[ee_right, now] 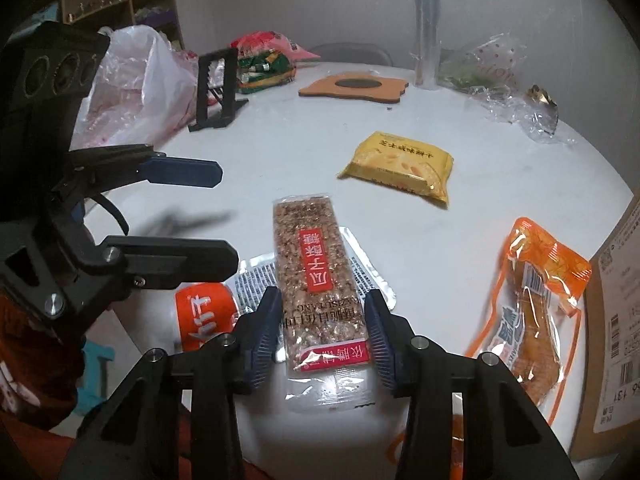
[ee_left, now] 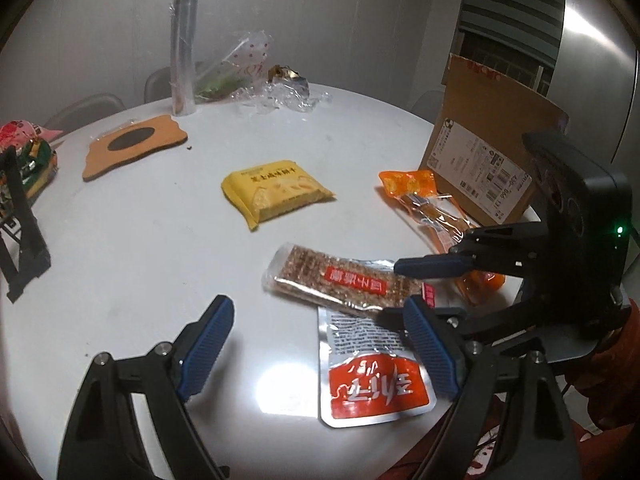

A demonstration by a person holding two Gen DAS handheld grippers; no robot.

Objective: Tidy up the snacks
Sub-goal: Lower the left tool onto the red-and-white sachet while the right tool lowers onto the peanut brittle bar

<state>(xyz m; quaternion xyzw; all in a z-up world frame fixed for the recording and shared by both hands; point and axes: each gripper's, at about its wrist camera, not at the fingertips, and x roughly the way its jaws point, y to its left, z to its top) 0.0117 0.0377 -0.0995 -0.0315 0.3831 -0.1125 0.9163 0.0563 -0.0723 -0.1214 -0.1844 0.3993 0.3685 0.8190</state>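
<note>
A long brown nut bar [ee_right: 316,268] with a red label lies on the white round table [ee_right: 280,152], partly over a silver and orange pouch [ee_left: 370,368]. My right gripper [ee_right: 325,332] straddles the bar's near end, its blue pads close to both sides; a grip does not show. In the left wrist view the bar [ee_left: 344,280] lies between the right gripper's fingers [ee_left: 430,266]. My left gripper [ee_left: 316,344] is open and empty above the table, left of the pouch. A yellow snack pack [ee_left: 276,194] lies mid-table. An orange packet [ee_right: 536,304] lies at the right.
A cardboard box [ee_left: 488,148] stands at the table's right edge. A cork coaster [ee_left: 134,150], a tall clear roll [ee_left: 184,48] and crumpled plastic [ee_left: 280,96] sit at the back. A black stand [ee_right: 218,88], snack bags [ee_right: 266,64] and a white plastic bag [ee_right: 128,84] are at the left.
</note>
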